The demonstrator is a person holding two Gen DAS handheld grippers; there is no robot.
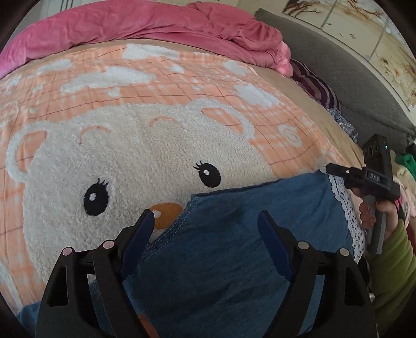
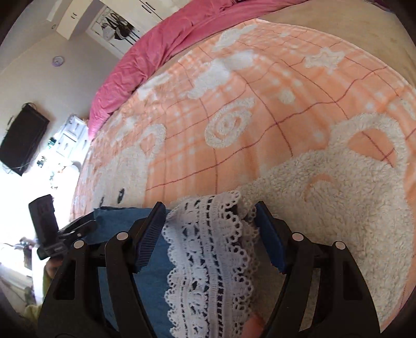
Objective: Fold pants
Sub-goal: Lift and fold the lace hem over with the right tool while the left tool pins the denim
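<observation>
Right wrist: lace hem [image 2: 208, 260] between open gripper [image 2: 209, 234] pads

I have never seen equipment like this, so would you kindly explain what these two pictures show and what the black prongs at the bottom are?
There is no machine here: a person holds a two-fingered grasping tool in each hand, with a wide-angle camera on each looking along its fingers. One picture is from the left tool, the other from the right tool. Blue denim pants with a white lace trim lie on a peach bear blanket on a bed, with a pink quilt behind. Both tools stand open. The lace sits between the right tool's fingers, but they do not squeeze it, so nothing is held.
</observation>
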